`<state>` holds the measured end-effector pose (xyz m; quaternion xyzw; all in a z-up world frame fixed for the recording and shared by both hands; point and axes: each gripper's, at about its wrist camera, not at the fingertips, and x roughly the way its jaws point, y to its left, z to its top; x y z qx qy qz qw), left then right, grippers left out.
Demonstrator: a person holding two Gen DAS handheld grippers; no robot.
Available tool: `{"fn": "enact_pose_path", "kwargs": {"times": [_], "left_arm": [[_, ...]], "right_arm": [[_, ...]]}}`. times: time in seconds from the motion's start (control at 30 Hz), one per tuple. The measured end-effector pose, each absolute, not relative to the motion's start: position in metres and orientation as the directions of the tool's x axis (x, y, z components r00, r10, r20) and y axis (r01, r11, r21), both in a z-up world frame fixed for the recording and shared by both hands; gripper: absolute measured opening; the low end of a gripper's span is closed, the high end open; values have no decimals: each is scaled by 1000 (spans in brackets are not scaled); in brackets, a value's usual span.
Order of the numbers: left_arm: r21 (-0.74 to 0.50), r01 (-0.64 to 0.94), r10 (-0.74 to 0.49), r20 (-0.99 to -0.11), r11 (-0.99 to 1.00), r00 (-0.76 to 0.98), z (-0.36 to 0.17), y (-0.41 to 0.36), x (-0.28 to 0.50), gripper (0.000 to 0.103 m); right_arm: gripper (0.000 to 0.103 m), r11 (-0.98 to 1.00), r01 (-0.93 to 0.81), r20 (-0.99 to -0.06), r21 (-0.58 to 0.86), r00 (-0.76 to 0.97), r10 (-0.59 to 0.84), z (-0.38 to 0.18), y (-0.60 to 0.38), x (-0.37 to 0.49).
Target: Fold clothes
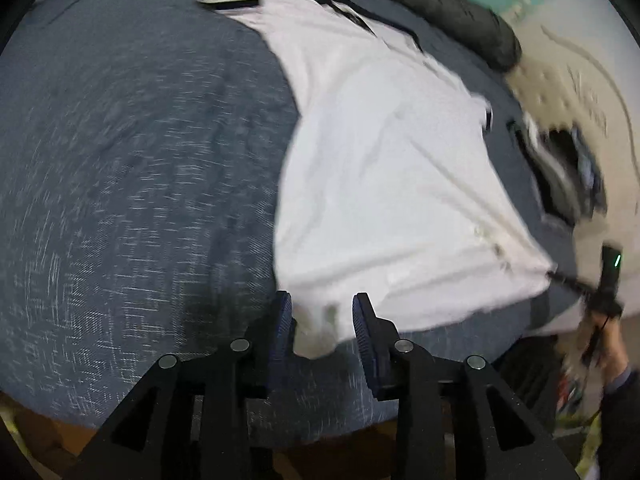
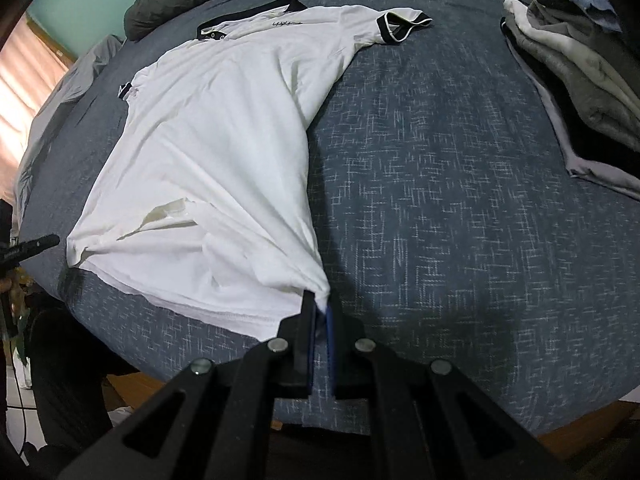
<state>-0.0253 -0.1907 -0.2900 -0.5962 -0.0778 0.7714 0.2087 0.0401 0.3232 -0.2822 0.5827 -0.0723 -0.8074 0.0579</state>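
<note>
Our right gripper (image 2: pixel 319 312) is clamped on a hem corner of the white shirt (image 2: pixel 216 140), pulling the cloth taut. Our left gripper (image 1: pixel 322 320) stands apart, the other hem corner lying loose between its fingers (image 1: pixel 280 320), untouched as far as we can see. We see the shirt spread on the blue bed (image 2: pixel 440 200), collar far, beside a clothes pile (image 2: pixel 568 64).
</note>
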Motion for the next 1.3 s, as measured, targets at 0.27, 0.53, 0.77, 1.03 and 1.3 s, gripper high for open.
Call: {"fn": "enact_pose_path", "kwargs": {"times": [0.27, 0.53, 0.77, 1.03, 1.3], "left_arm": [[-387, -177, 411, -903, -905, -123, -321, -190, -33, 36], [-412, -208, 446, -881, -887, -158, -301, -202, -31, 4], [-453, -196, 489, -845, -870, -218, -269, -238, -23, 4], [-466, -100, 476, -851, -879, -224, -290, -267, -21, 4], [-468, -76, 473, -858, -881, -198, -311, -268, -22, 4]], "right_arm": [[4, -980, 13, -927, 198, -322, -192, -279, 323, 40], [4, -976, 21, -913, 217, -350, -210, -270, 326, 47], [4, -981, 94, -910, 169, -367, -192, -249, 319, 56], [4, -954, 219, -930, 203, -261, -258, -273, 288, 68], [14, -930, 220, -923, 295, -185, -336, -288, 280, 64]]}}
